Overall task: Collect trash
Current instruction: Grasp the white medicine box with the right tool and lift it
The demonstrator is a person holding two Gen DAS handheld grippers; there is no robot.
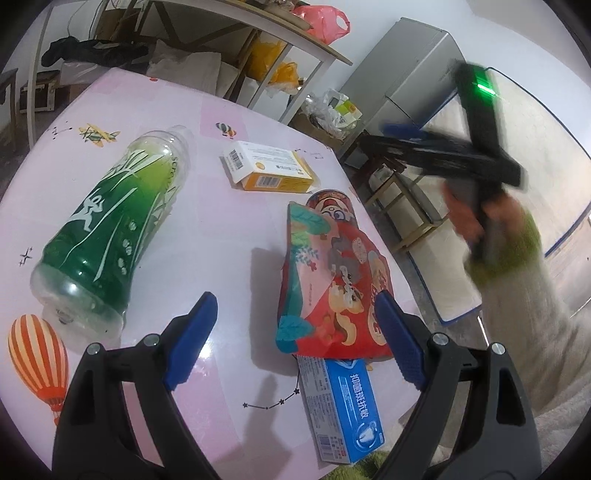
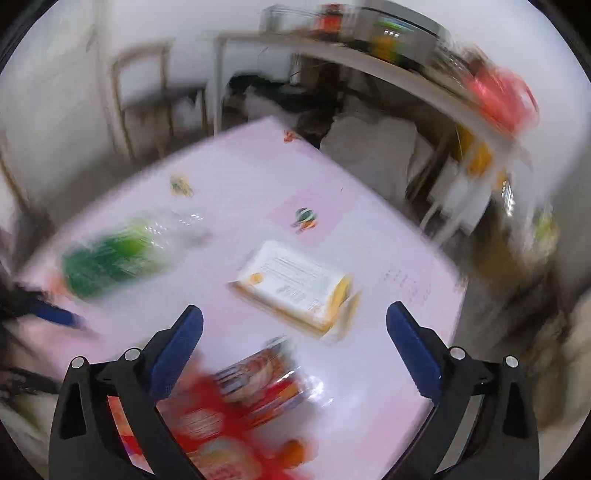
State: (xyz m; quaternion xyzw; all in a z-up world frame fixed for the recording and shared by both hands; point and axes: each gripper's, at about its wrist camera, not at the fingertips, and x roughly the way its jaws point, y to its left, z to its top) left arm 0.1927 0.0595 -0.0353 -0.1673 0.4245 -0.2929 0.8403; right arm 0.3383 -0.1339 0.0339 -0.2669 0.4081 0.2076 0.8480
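Observation:
Trash lies on a pink table (image 1: pixel 207 229). A green plastic bottle (image 1: pixel 110 229) lies on its side at the left. A yellow and white box (image 1: pixel 269 171) lies further back. A red snack bag (image 1: pixel 332 280) lies over a red can (image 1: pixel 330 203) and a blue toothpaste box (image 1: pixel 340 402). My left gripper (image 1: pixel 295 339) is open and empty, low over the table, its right finger beside the snack bag. My right gripper (image 2: pixel 295 350) is open and empty above the can (image 2: pixel 266 380) and the yellow box (image 2: pixel 295 284); that view is blurred. The bottle (image 2: pixel 118 254) shows at its left.
The right gripper's body (image 1: pixel 461 147) and the hand holding it are raised past the table's right edge. A shelf table with a pink plastic bag (image 1: pixel 321 22), a grey cabinet (image 1: pixel 406 74), stools and a box of rubbish stand behind.

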